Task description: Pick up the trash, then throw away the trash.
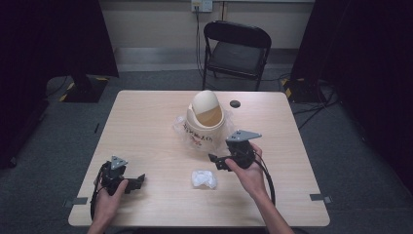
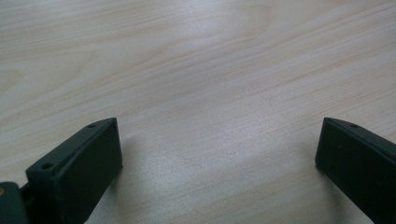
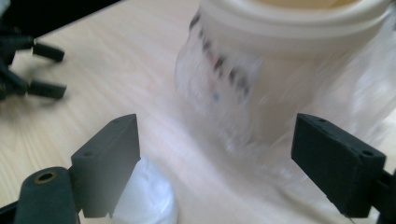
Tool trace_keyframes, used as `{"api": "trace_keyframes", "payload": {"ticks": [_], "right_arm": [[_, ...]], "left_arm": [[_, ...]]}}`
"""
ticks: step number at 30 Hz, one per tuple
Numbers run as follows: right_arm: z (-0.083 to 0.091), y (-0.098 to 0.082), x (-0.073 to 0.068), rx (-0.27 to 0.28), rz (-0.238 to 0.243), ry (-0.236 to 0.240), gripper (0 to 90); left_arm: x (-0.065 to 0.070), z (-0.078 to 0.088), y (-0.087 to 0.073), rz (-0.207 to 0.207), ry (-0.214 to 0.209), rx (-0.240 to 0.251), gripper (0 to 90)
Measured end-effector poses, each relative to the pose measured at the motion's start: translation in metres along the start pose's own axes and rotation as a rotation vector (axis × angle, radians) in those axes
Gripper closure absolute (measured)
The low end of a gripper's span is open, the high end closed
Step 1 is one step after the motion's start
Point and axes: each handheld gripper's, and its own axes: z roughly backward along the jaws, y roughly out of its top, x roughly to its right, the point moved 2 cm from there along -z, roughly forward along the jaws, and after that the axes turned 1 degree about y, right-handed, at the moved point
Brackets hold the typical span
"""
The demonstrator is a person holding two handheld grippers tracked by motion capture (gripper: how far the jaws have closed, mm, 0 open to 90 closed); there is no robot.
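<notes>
High view: the right gripper (image 1: 220, 162) hangs spread wide just above the wad (image 1: 203, 178), a crumpled white lump lying on the pale wood bench (image 1: 146, 122) before the domed cream bin (image 1: 206, 117). Lower straight, straddle it, pinch gently.

Left gripper view: the left gripper (image 2: 218, 154) rests wide over bare grain.

Right gripper view: the soft wad (image 3: 147, 196) sits by one jaw; bin (image 3: 289, 56) glossy, film-wrapped.
</notes>
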Motion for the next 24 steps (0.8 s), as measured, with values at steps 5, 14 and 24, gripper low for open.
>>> {"api": "trace_keyframes", "payload": {"ticks": [5, 14, 24], "right_arm": [[-0.013, -0.023, -0.004, -0.046, -0.020, 0.030, 15.1], [-0.017, -0.042, -0.013, -0.084, -0.044, 0.089, 20.6], [-0.035, -0.060, -0.026, -0.174, -0.021, 0.141, 25.8]], "left_arm": [[0.000, 0.000, 0.000, 0.000, 0.000, 0.000, 0.0], [0.000, 0.000, 0.000, 0.002, 0.001, 0.001, 0.0], [0.000, 0.000, 0.000, 0.002, 0.000, -0.002, 0.0]]}}
